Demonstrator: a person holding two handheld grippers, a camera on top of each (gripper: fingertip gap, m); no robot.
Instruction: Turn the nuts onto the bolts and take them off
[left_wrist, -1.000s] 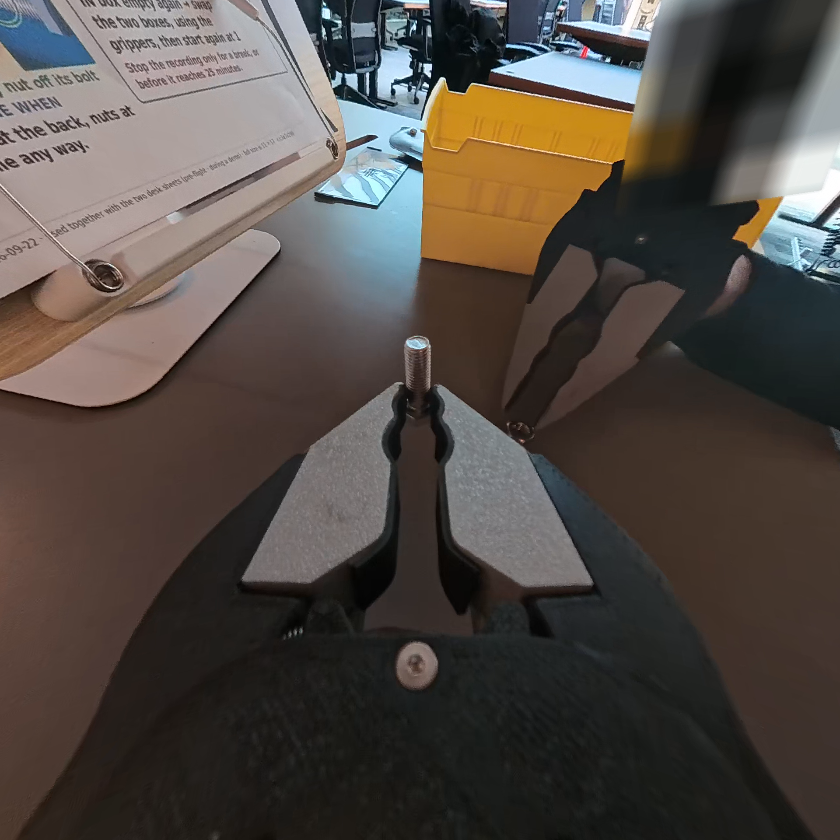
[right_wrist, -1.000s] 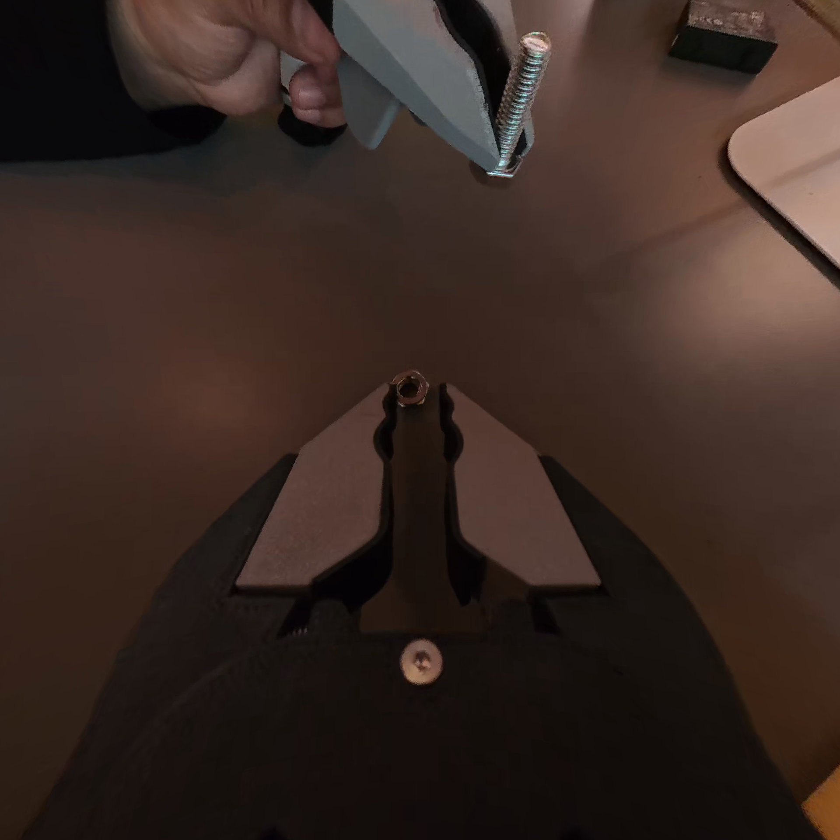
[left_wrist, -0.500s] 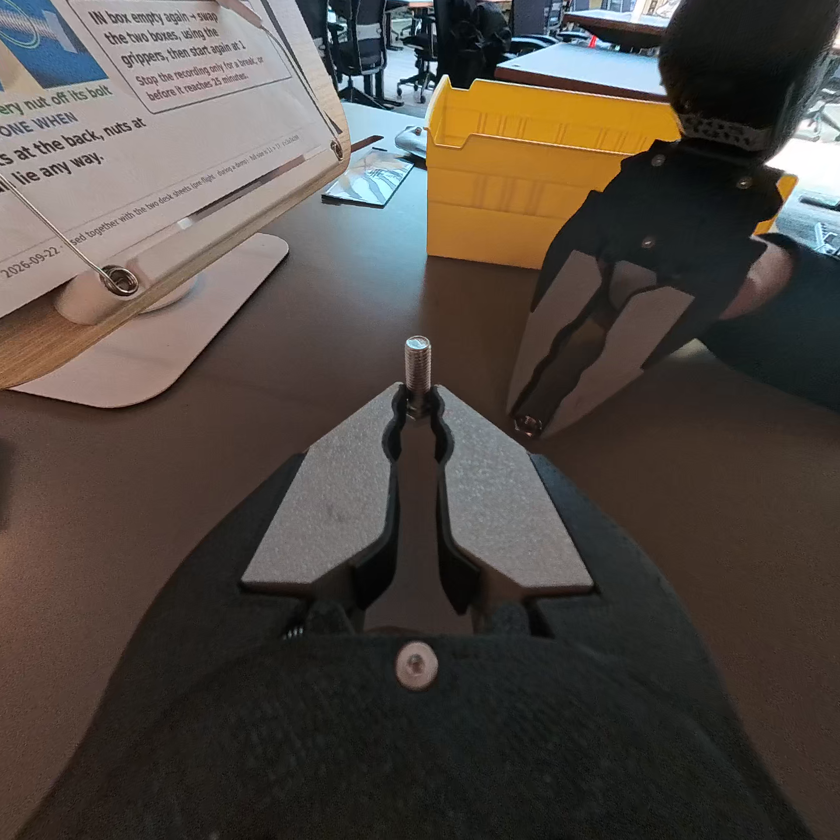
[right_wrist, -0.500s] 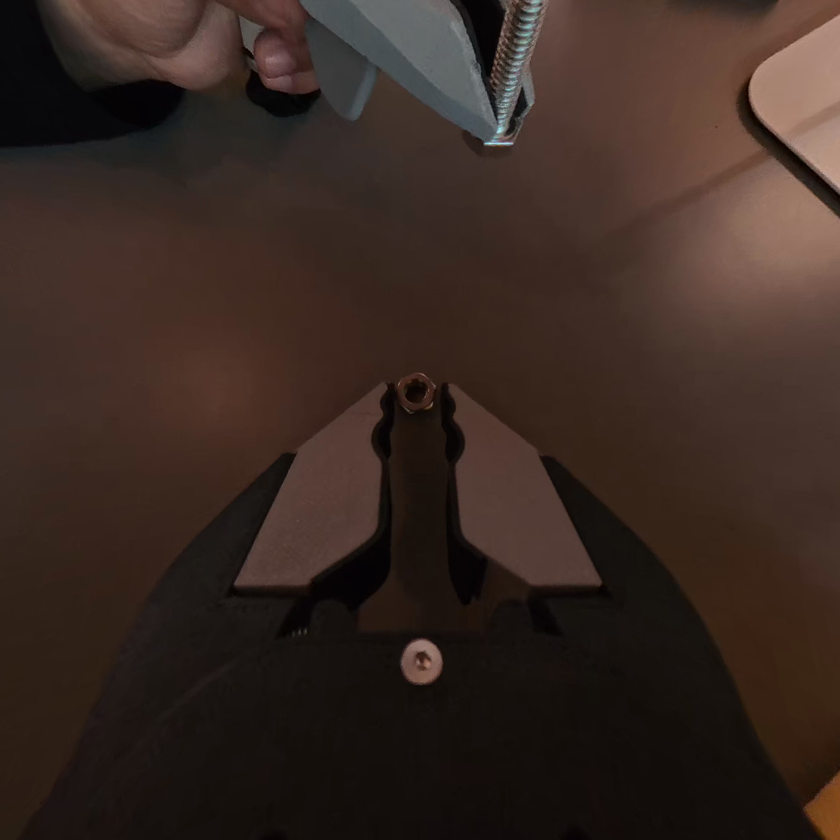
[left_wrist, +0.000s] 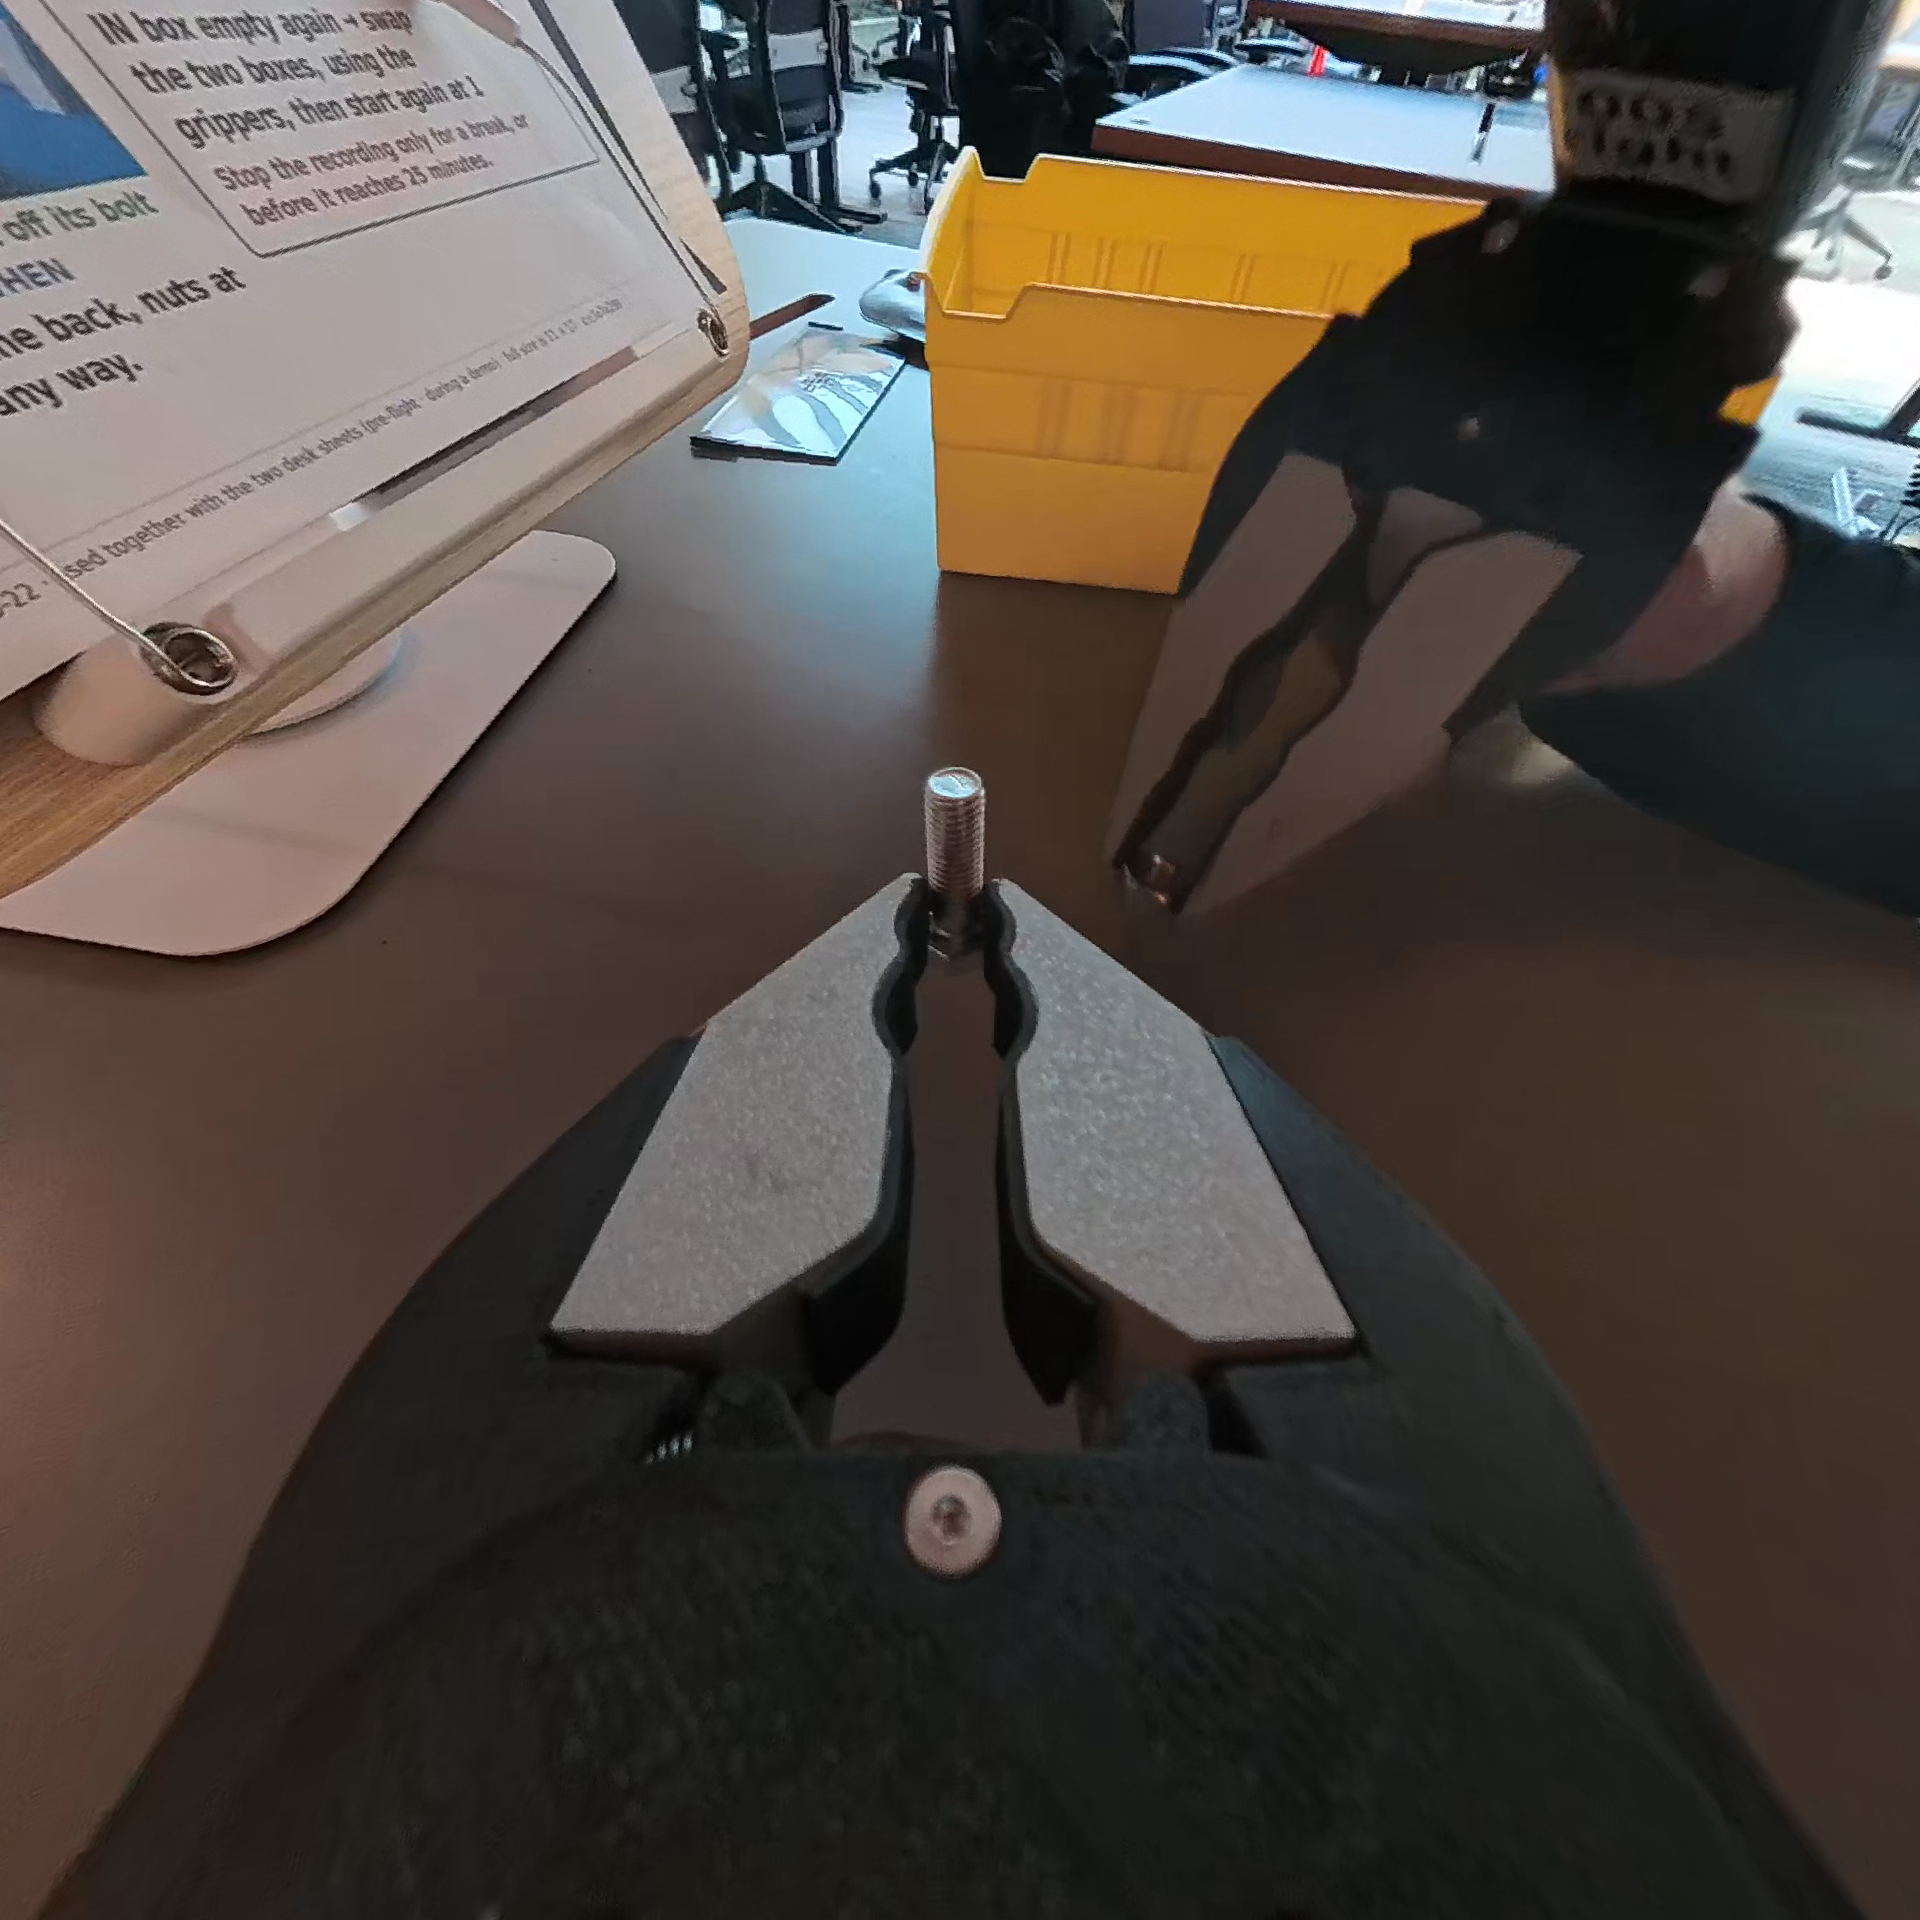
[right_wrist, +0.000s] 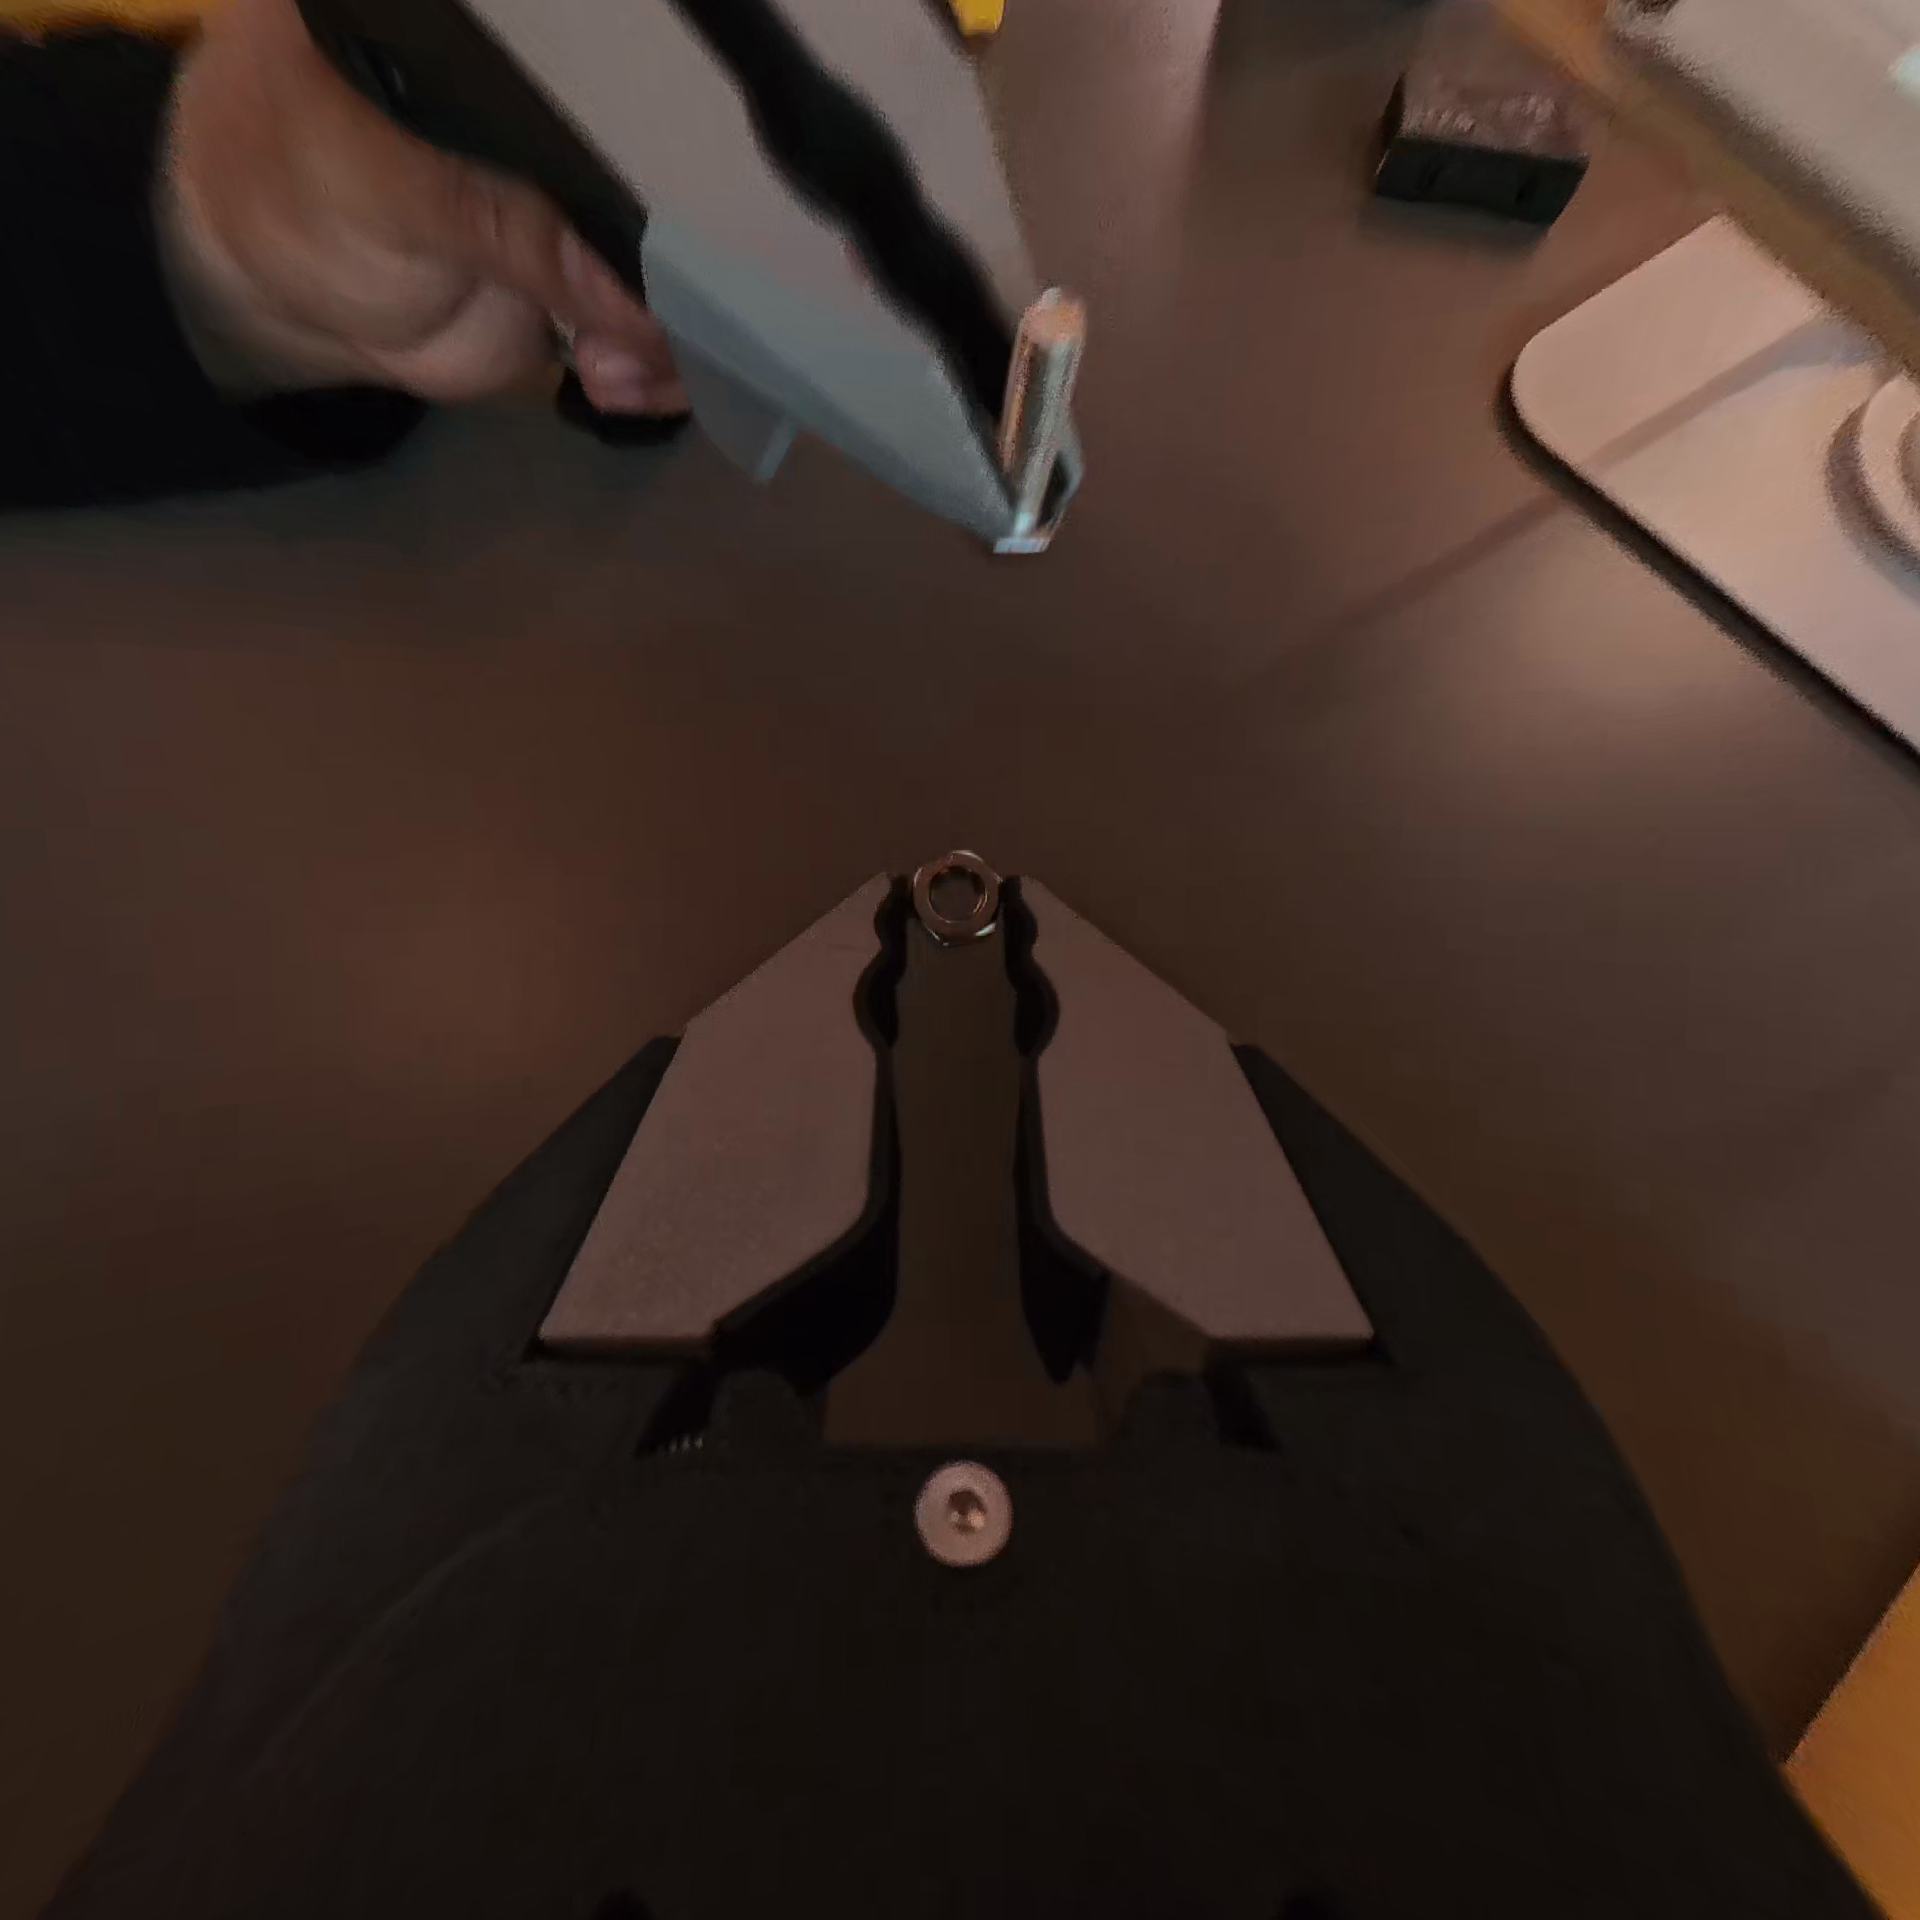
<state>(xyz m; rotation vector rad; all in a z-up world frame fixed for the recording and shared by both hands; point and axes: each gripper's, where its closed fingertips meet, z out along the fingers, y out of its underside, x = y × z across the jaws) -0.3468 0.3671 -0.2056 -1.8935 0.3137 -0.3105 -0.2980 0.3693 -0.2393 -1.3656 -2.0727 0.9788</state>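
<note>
My left gripper (left_wrist: 953, 928) is pinched on a silver bolt (left_wrist: 952, 826), gripping it low near its head so the threaded shaft stands upright above the fingertips, over a dark brown tabletop (left_wrist: 520, 1039). My right gripper (right_wrist: 957, 914) is clamped on a small hex nut (right_wrist: 957, 900), held at the very tips with its hole facing the camera. In the left wrist view, the right gripper (left_wrist: 1158, 873) hangs tilted to the right of the bolt, close but apart from it, with the nut (left_wrist: 1151, 864) just visible at its tip. In the right wrist view, the left gripper (right_wrist: 1029, 509) and its bolt (right_wrist: 1044, 405) appear blurred ahead, with a hand (right_wrist: 343, 260) behind them. Farther back stand a yellow bin (left_wrist: 1122, 416) and an instruction sheet on a stand (left_wrist: 312, 343) with a white base.
</note>
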